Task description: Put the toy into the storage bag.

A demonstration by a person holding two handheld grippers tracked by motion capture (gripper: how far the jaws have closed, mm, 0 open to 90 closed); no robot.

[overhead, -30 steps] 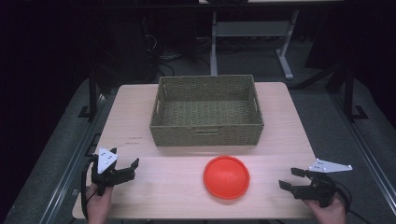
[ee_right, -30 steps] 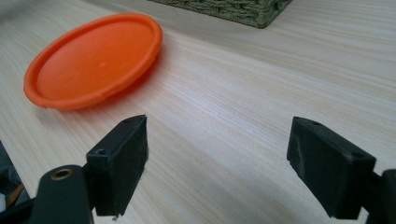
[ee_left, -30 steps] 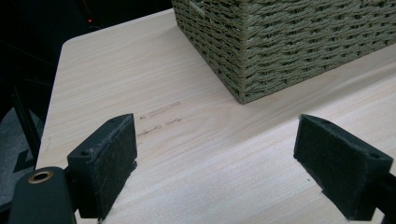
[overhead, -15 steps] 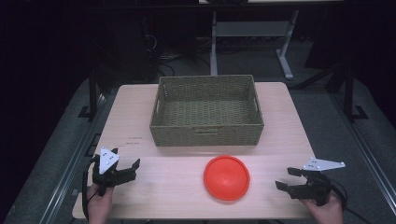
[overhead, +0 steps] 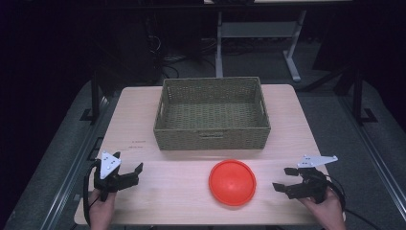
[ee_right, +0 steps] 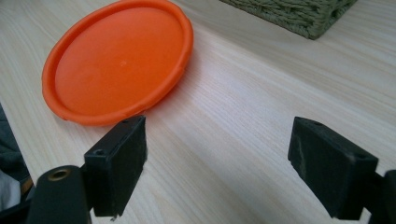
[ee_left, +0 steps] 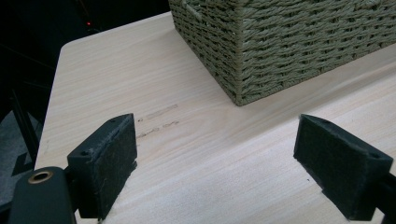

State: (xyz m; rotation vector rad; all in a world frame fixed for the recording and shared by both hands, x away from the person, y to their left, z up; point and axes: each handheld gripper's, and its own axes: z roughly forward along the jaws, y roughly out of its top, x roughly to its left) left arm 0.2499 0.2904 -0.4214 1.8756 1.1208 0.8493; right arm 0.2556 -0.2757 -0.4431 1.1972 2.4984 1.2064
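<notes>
An orange round plate (overhead: 232, 182) lies flat on the light wooden table (overhead: 182, 206), just in front of a woven green-grey basket (overhead: 212, 114) that looks empty. My right gripper (overhead: 283, 179) rests near the table's front right, open, jaws pointing left toward the plate with a gap of bare wood between. In the right gripper view the plate (ee_right: 116, 60) lies ahead and left of the open gripper (ee_right: 224, 163). My left gripper (overhead: 135, 173) sits at the front left, open and holding nothing. In the left gripper view its gripper (ee_left: 219, 168) faces the basket's near corner (ee_left: 280, 42).
The table's front edge runs right below both hands. Dark floor, a grey table frame (overhead: 258, 33) and cables lie beyond the far edge. A faint pencil mark (ee_left: 159, 116) shows on the wood left of the basket.
My right gripper has crept a little leftward toward the orange plate. The left gripper, plate and basket have stayed put.
</notes>
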